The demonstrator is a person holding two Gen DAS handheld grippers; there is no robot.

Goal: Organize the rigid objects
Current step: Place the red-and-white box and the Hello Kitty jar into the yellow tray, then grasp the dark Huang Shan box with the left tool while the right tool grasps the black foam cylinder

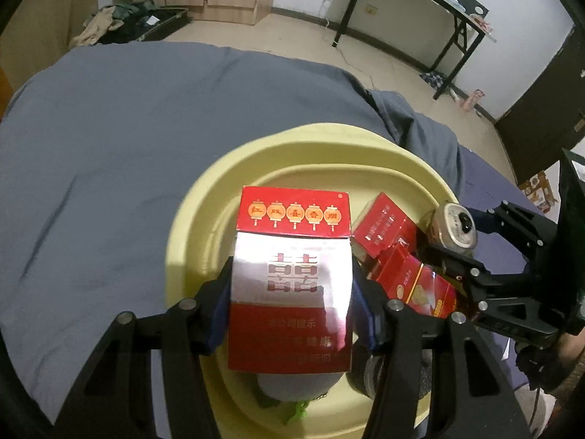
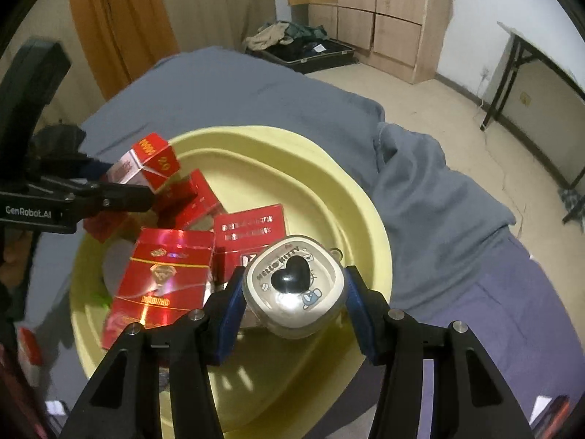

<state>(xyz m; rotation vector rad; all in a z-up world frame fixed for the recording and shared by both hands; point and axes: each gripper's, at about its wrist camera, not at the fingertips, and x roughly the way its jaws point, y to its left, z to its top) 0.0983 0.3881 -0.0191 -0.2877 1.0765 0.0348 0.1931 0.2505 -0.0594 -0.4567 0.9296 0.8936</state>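
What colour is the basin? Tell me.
Pale yellow basin, clearest in the right wrist view.

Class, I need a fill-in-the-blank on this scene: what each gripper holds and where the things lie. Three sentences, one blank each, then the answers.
1. The left gripper is shut on a red and silver ____ pack.
2. The right gripper grips a small rounded case with a black ____ on its lid.
3. Both grippers hang over a pale ____ basin holding red packs.

Answers: cigarette; heart; yellow
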